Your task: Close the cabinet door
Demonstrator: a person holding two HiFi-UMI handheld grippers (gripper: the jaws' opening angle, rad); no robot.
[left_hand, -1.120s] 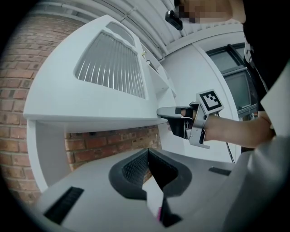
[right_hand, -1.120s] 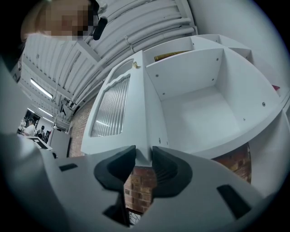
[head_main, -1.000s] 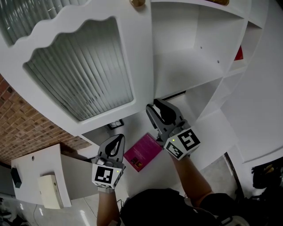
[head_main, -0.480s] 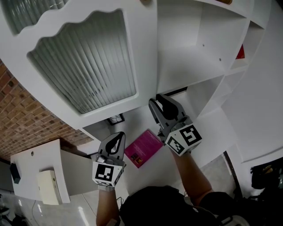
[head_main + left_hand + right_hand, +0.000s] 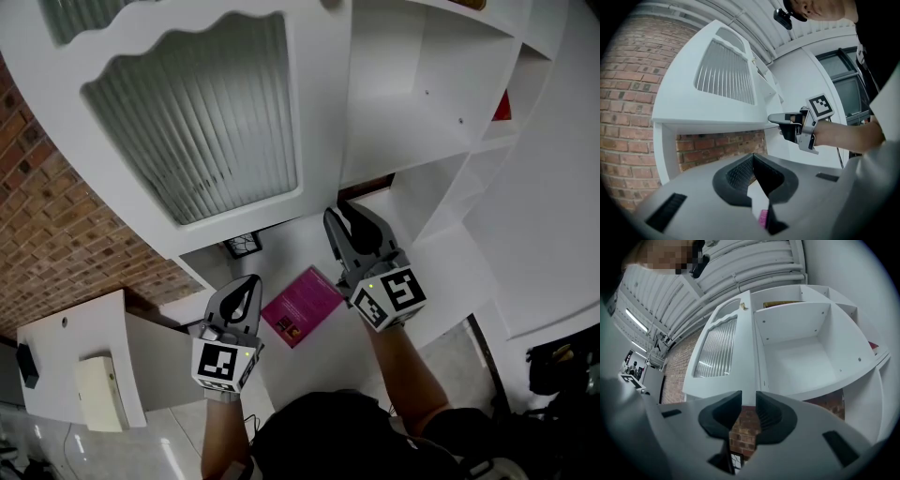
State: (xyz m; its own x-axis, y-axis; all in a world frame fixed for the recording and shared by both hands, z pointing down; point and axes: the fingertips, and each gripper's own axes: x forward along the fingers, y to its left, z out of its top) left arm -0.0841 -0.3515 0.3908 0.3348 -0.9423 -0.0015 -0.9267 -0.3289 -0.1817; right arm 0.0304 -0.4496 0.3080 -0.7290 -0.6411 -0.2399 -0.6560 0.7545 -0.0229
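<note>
Right claw (image 5: 343,212) grips the lower corner of the cabinet door (image 5: 319,122).

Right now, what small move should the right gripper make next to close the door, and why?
Probably push the right gripper inward, carrying the cabinet door with it. Its jaws stand on the door's lower corner, and the door's edge appears angled out from the open shelf beside it, not yet flush.
</note>
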